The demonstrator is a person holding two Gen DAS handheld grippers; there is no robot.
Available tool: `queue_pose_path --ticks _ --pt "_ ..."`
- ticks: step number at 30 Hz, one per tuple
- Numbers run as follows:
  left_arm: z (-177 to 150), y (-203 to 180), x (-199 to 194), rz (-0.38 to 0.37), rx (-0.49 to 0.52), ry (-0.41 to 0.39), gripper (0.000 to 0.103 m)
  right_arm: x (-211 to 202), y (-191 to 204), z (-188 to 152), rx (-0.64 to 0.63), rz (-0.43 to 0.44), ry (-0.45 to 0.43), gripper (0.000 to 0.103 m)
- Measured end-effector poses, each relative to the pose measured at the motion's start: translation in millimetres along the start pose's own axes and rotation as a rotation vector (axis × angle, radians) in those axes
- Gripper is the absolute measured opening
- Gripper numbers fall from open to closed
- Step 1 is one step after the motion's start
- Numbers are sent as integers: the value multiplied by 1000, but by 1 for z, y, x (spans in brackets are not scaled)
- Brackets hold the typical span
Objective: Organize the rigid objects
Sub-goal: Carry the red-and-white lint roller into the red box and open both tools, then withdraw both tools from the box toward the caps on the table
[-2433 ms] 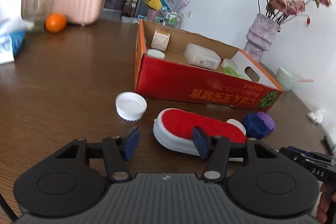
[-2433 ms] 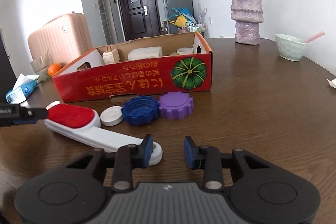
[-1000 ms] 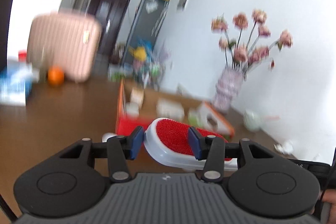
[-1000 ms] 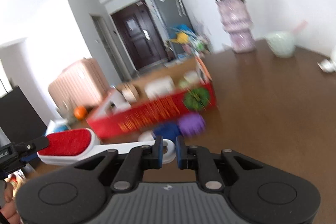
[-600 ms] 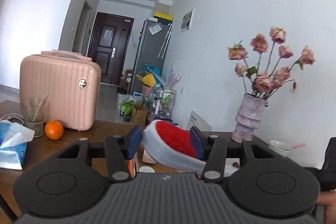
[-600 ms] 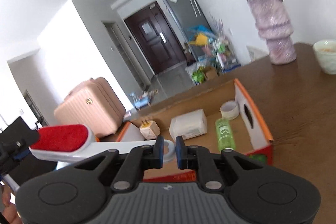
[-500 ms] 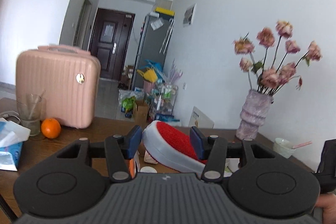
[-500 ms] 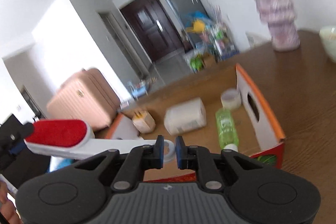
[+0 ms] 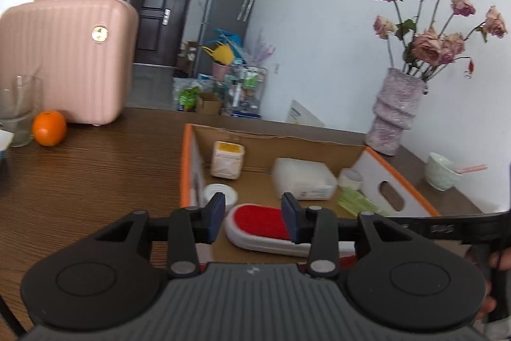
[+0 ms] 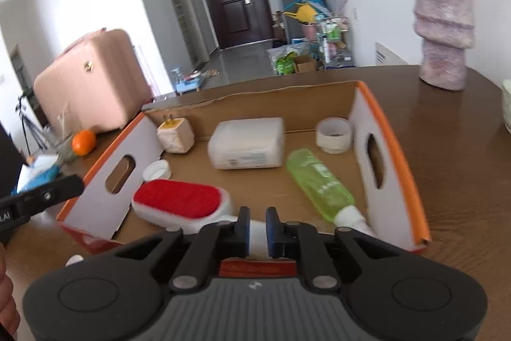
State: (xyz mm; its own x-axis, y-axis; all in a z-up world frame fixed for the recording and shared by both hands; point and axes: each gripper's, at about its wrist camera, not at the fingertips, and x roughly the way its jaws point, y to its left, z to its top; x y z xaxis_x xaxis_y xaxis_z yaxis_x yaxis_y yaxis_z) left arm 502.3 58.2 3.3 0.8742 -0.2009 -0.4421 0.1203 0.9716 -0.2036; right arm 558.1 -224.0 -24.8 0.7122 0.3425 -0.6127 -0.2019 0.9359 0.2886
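Note:
A white lint brush with a red pad [image 9: 262,224] [image 10: 179,200] lies low inside the red cardboard box [image 9: 191,168] [image 10: 405,168], near its front left corner. My left gripper [image 9: 254,221] is open, its fingers either side of the brush head without touching it. My right gripper [image 10: 257,230] is shut on the brush's white handle at the box's front edge. In the box are a white container [image 10: 247,144], a green bottle [image 10: 319,184], a tape roll [image 10: 333,135], a small cube [image 10: 175,135] and a white lid [image 10: 156,171].
A purple vase with dried roses [image 9: 394,114] [image 10: 442,34] stands right of the box. A green bowl [image 9: 442,171] sits far right. An orange [image 9: 49,128], a glass [image 9: 17,114] and a pink suitcase [image 9: 64,63] are at the left.
Both grippers carried the brush from the table up and down into the box. The left gripper has opened and let go of the brush head; the right still holds the handle.

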Motion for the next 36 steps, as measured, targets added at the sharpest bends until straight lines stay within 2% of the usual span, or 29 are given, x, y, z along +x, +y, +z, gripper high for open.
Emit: queue_pose_path --ticks 2,4,7,11,13,15,18,22,31,36 --pt "1 3 -7 18 11 -1 50 -8 -3 0 1 -6 -8 19" --pt "2 3 -15 38 37 6 63 -16 -4 2 -16 -19 -17 20" --pt "2 -2 -29 62 90 -6 73 -34 4 4 -80 -51 -61 30" --pt "-4 -14 -59 119 184 -83 84 -66 20 -4 -182 -103 -151 57" --pt "-9 -21 -77 127 221 -128 95 -86 30 -16 -240 -126 -222 69" --pt "-18 -26 -95 129 250 -176 102 -104 38 -32 -291 -152 -318 91" --pt "-30 -31 -118 117 258 -207 103 -123 48 -59 -347 -178 -435 94" --pt "-45 -33 -142 130 225 -216 103 -145 49 -80 -298 -166 -482 100" --pt "-81 -26 -208 171 148 -197 103 -197 51 -126 -203 -155 -487 101" --pt "-104 -16 -251 109 55 -155 103 -225 60 -163 -248 -155 -478 102"
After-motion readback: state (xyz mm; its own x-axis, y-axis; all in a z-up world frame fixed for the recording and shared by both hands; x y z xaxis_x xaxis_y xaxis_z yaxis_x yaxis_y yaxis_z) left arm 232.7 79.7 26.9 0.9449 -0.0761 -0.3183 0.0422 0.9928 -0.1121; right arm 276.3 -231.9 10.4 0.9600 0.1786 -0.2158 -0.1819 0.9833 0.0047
